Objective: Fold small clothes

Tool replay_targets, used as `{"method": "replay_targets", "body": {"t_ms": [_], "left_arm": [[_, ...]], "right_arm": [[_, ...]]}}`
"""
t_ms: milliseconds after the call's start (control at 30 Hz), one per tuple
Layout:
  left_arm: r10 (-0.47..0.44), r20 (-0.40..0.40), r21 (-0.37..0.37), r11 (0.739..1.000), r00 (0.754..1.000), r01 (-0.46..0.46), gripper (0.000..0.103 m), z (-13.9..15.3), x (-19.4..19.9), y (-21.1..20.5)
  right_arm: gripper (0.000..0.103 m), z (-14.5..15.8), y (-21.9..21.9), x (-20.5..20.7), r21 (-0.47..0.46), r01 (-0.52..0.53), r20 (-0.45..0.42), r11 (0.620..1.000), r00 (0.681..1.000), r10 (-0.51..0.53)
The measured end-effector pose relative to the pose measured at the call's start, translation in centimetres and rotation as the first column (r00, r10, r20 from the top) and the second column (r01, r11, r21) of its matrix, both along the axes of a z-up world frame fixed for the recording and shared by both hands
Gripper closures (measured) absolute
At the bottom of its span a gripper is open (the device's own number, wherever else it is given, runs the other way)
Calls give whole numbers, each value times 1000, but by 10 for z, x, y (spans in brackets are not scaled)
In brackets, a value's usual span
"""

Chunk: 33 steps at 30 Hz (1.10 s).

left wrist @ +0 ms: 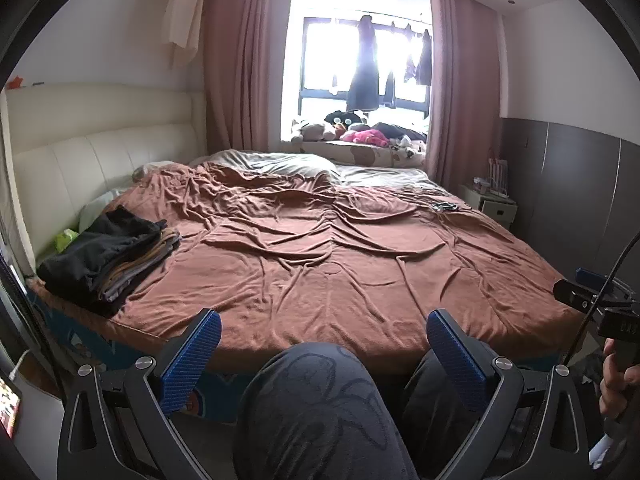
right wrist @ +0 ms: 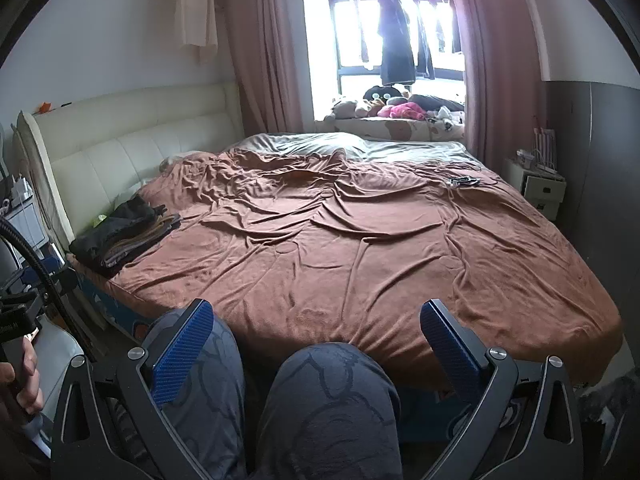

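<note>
Two claws here, both spread wide with nothing between the blue pads. The left claw (left wrist: 324, 338) hangs over the person's knee (left wrist: 316, 400) at the near edge of the bed (left wrist: 320, 248), and the right claw (right wrist: 318, 330) sits in much the same spot, with both knees showing under it in its own view. Neither touches any fabric.

One stack of clothes (left wrist: 108, 258) — that's the only pile I can count. It sits on the near left corner of the bed, just by the cream headboard (left wrist: 100, 148). The top piece is black and a bit rumpled, with brownish and grey layers peeking out at the side. How many pieces are in it I can't tell; the edges blur together. Same stack shows in the right view (right wrist: 124, 236), smaller and darker.

The bed has one wrinkled brown blanket (right wrist: 340, 240) over most of it, and a grey cover (left wrist: 280, 162) at the far end. One small dark object (left wrist: 444, 207) lies on the blanket toward the far right — too small to make out.

Something lime green (left wrist: 66, 238) pokes out behind the stack, mostly hidden. On the window ledge there's a heap of plush toys (left wrist: 344, 130), at least one pink; the count is murky. Dark garments hang in the window (left wrist: 362, 80), blown out by backlight. One white nightstand (left wrist: 494, 204) on the right, partly cut off by the bed.

The person's hands show only at the frame edges.
</note>
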<state>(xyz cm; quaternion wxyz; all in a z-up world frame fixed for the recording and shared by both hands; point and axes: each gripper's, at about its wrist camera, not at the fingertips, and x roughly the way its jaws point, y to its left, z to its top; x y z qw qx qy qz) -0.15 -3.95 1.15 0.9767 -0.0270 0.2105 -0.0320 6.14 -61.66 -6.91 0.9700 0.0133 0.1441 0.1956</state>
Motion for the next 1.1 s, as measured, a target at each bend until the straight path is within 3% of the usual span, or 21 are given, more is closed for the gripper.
{"method": "replay_targets", "body": {"t_ms": [1100], "left_arm": [[-5,-6,-1,1000,1000,5,0,-1,-1,2]], "right_arm": [[0,1,-11,4,-8,2,8,1000,1000,-2]]}}
